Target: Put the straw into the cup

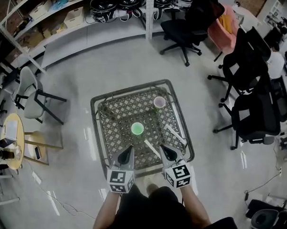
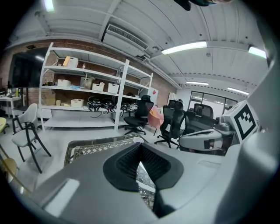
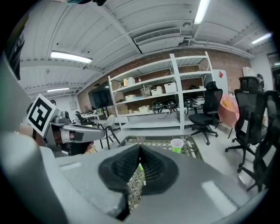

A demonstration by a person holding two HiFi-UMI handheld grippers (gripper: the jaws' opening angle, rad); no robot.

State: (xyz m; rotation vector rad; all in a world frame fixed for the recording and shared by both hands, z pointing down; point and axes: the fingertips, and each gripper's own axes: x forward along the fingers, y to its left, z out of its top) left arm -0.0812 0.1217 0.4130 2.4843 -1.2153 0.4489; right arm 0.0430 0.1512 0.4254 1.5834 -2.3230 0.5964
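On the mesh table (image 1: 115, 120) we count two straws (image 1: 150, 148), a green cup (image 1: 137, 129) and a purple cup (image 1: 159, 102); at its near edge our left gripper (image 1: 129, 150) and right gripper (image 1: 163, 148) hover pressed together, empty.

No lettering, brand or number can be read. The marker cube (image 1: 121, 180) on the left hand-held gripper (image 1: 128, 152) and its twin (image 1: 178, 175) on the right hand-held gripper (image 1: 163, 149) bear only black-and-white square codes (patterns, not letters). Boxes (image 1: 74, 16) on the shelving beyond the surface (image 1: 97, 104) are too small to read.
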